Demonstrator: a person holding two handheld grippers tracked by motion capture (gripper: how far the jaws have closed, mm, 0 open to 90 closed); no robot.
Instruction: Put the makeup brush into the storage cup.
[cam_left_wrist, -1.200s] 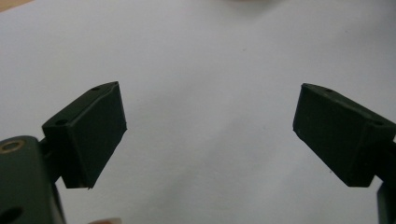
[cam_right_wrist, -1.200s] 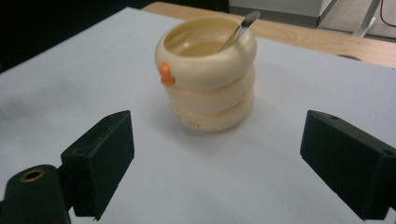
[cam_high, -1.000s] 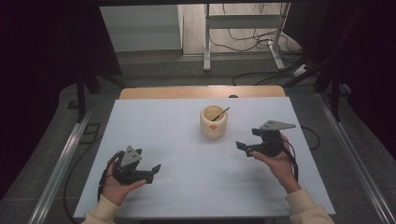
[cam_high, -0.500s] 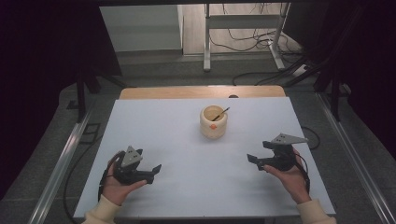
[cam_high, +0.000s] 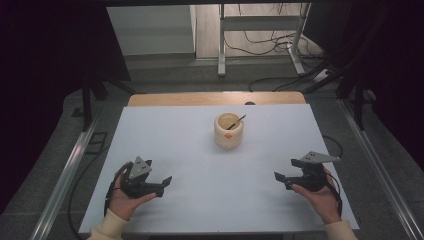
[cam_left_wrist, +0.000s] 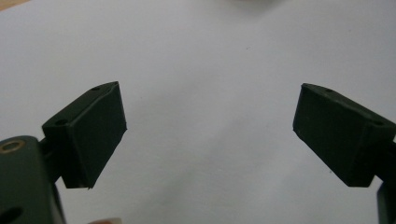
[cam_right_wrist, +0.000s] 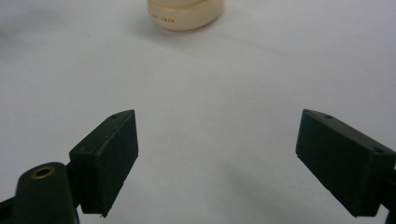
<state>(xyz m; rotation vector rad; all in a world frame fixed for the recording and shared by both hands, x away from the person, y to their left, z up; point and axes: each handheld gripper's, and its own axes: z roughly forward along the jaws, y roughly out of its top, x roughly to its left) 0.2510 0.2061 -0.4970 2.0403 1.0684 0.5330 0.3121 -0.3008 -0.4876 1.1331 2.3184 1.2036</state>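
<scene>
Your fingers (cam_left_wrist: 93, 135) on the left gripper (cam_high: 162, 182) stand spread wide with nothing between them; those of the right gripper (cam_high: 280, 178) are likewise released over bare white table (cam_high: 165, 140). Both grippers rest low at the near edge, one at each side. The cream cup (cam_high: 228, 131) stands upright at mid-table, well apart from both. A thin dark stick (cam_high: 236, 121), possibly a brush, leans inside it.
</scene>
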